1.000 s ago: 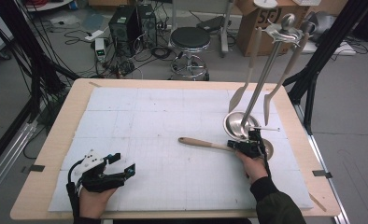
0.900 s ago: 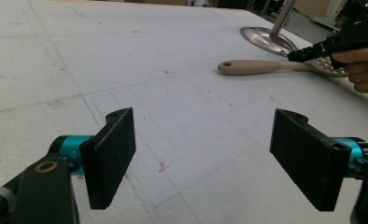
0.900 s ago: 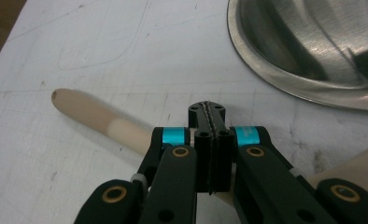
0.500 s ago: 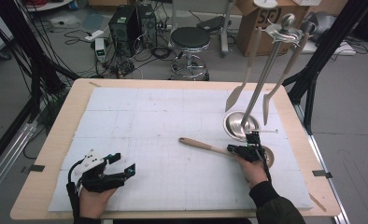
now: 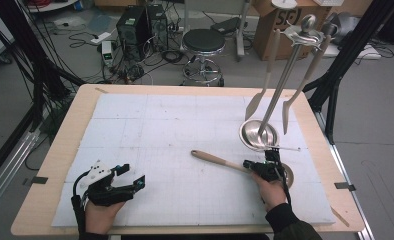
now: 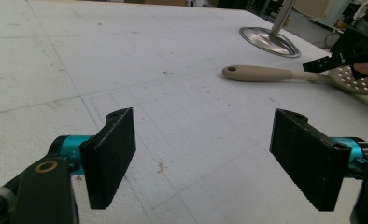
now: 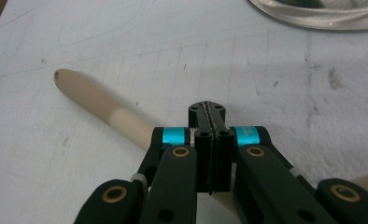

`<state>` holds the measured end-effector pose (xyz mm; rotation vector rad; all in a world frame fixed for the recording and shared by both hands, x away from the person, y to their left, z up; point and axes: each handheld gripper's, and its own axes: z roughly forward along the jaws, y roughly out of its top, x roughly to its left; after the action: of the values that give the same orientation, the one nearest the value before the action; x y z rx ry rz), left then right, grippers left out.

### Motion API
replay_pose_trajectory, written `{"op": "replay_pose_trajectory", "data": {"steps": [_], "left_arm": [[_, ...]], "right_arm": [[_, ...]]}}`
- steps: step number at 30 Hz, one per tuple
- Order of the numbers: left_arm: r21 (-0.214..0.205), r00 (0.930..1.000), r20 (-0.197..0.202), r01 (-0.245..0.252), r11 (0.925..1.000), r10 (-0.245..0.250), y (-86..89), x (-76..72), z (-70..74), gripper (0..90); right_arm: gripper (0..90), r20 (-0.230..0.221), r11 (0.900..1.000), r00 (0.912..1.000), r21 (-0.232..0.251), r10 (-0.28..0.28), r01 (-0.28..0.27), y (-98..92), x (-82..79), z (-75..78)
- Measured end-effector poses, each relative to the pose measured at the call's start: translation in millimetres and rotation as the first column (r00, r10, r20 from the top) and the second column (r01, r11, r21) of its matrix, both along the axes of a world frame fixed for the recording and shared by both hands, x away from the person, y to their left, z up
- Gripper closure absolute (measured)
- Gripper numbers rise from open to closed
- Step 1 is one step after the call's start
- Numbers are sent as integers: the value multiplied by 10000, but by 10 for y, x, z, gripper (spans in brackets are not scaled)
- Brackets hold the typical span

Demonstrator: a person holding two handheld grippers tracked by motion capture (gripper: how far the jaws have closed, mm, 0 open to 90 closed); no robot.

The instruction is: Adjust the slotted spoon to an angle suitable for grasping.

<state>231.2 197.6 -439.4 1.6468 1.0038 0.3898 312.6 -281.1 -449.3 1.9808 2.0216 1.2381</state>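
My right tool [image 5: 261, 168] is pinched fully closed above the slotted spoon [image 5: 220, 160], which lies flat on the bench beneath it, ungrasped. My left tool [image 5: 127, 181] rests open, well apart. Pickup remains.

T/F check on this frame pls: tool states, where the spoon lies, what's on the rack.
1. The left tool is wide open with nothing between its pads. True.
2. The right tool is wide open. False: its pads meet, shut, just above the slotted spoon.
3. The spoon hangs on the rack. False: it lies on the white mat.
4. Two utensils hang from the rack. True.
5. The rack's round base sits in front of the left hand. False: it is near the right hand.
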Motion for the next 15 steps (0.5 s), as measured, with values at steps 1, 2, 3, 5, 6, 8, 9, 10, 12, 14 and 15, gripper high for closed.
{"op": "replay_pose_trajectory", "data": {"steps": [1, 2, 3, 5, 6, 8, 9, 10, 12, 14, 15], "left_arm": [[4, 10000, 0, -3, 10000, 3, 0, 0, 0, 230], [2, 10000, 9, -14, 10000, 14, -3, 0, 0, 231], [22, 10000, 4, -1, 10000, 1, -2, -1, 1, 231], [-8, 10000, 8, 28, 10000, -28, -8, -1, 2, 231], [11, 10000, 16, 37, 10000, -37, -7, 0, 2, 231], [13, 10000, 14, 27, 10000, -27, -7, 0, 2, 231], [14, 10000, 9, 35, 10000, -35, -6, 1, 2, 230], [-12, 10000, 4, 34, 10000, -34, -7, 0, 1, 231], [-8, 10000, 10, 11, 10000, -10, -7, -1, 1, 231], [7, 10000, 12, 39, 10000, -39, -7, 2, 1, 231], [15, 10000, 7, 50, 10000, -50, -7, 3, 0, 231]], "right_arm": [[900, 70, 10000, 10000, 24, -59, 59, 0, -23, -5], [900, 150, 9999, 9998, 25, -109, 109, 5, -44, -7], [900, 162, 9998, 9997, 14, -196, 196, 13, -63, -8], [900, 260, 9995, 9992, 78, -302, 300, 17, -96, -19], [900, 273, 9993, 9989, 93, -378, 376, 20, -111, -23], [900, 316, 9990, 9986, 142, -424, 420, 24, -132, -27], [900, 345, 9989, 9984, 139, -455, 451, 27, -140, -27], [900, 401, 9988, 9981, 132, -477, 472, 27, -145, -29], [900, 476, 9977, 9972, 370, -583, 566, 28, -157, -19], [900, 676, 9966, 9958, 591, -616, 576, 39, -164, 8], [900, 757, 9967, 9956, 639, -546, 498, 53, -167, 21]]}}
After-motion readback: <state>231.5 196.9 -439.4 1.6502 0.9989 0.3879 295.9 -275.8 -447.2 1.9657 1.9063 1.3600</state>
